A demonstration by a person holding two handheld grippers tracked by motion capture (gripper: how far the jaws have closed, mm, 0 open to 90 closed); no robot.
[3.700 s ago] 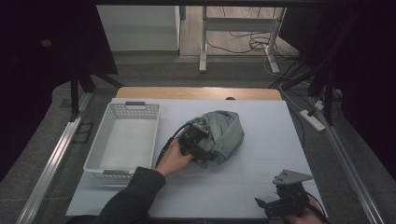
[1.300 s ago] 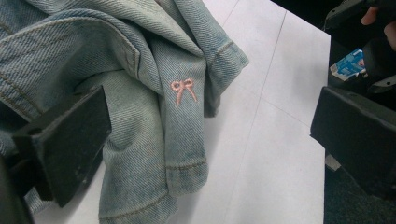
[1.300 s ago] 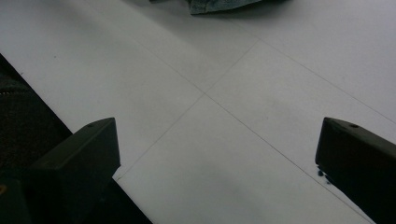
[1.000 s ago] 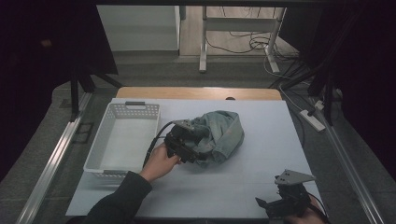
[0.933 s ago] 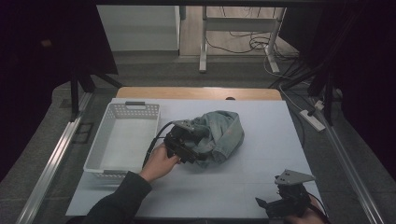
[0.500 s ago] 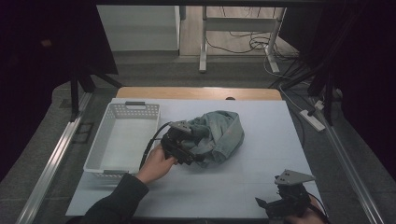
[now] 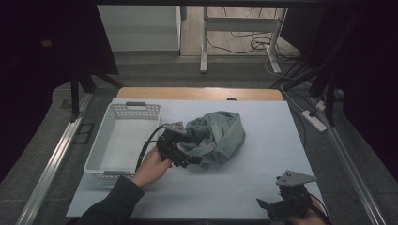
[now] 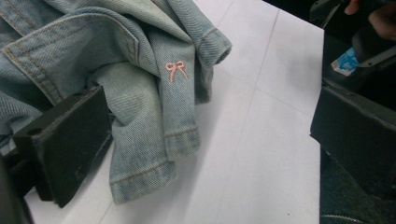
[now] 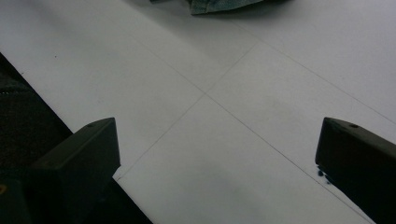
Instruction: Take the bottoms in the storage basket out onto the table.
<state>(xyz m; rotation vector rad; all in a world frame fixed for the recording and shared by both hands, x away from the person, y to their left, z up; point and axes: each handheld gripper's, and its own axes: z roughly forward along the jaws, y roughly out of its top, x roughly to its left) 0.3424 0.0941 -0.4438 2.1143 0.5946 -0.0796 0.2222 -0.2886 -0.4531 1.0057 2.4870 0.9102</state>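
Denim garment (image 7: pixel 217 138), pale blue, crumpled in a heap at the middle of the white table (image 7: pixel 263 187); a small pink bow (image 8: pixel 174 70) is embroidered near one hem. Left gripper (image 7: pixel 180 152) is set at the heap's near-left edge, jaws spread wide, one jaw touching a fold, nothing clamped. White basket (image 7: pixel 123 140), unfilled, is placed just beside on the left. Right gripper (image 7: pixel 286 201) is parked well apart at the near-right corner, jaws wide, nothing held. Step judged: approach for a grasp. Next move likely requires advancing the jaws around a hem and closing.
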